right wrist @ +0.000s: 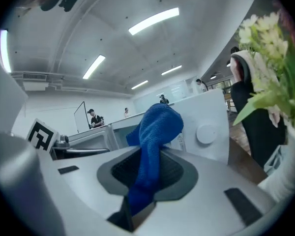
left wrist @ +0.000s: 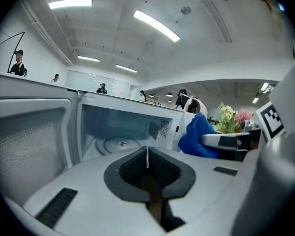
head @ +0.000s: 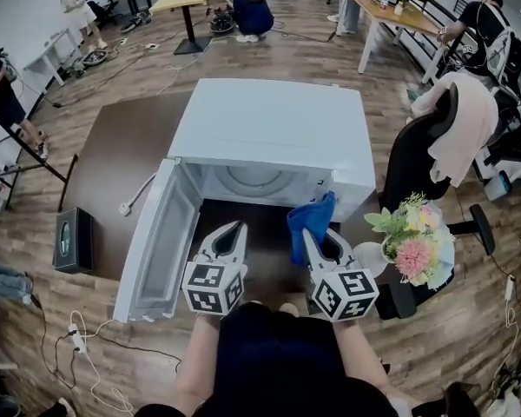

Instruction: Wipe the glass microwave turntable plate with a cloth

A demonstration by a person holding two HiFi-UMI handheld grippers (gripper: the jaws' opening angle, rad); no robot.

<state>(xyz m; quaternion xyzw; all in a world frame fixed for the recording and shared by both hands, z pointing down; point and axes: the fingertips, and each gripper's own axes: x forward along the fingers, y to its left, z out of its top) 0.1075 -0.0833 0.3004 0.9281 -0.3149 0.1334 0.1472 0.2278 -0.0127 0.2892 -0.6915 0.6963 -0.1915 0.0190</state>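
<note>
While the door (head: pixel 156 250) of the boxy white microwave oven (head: pixel 269 133) is swung wide to the left, a small black box (head: pixel 72 240) is seen at far left on the dark brown tabletop (head: pixel 113 146). Next, the left gripper (head: pixel 235 227) is held in front of the open cavity, jaws clenched together w/ nothing btwn them. Inside the cavity, on its floor, the round clear glass turntable plate (left wrist: pixel 119 144) is seated, touched by neither gripper. Further right, the right gripper (head: pixel 315 237) is held before the cavity's right side, clamped on a blue terry cloth (head: pixel 311 220), which is bunched above the jaws & kept clear of the plate. At far right, a bouquet of pink & white flowers (head: pixel 414 237) is placed beside the oven's control side.
</note>
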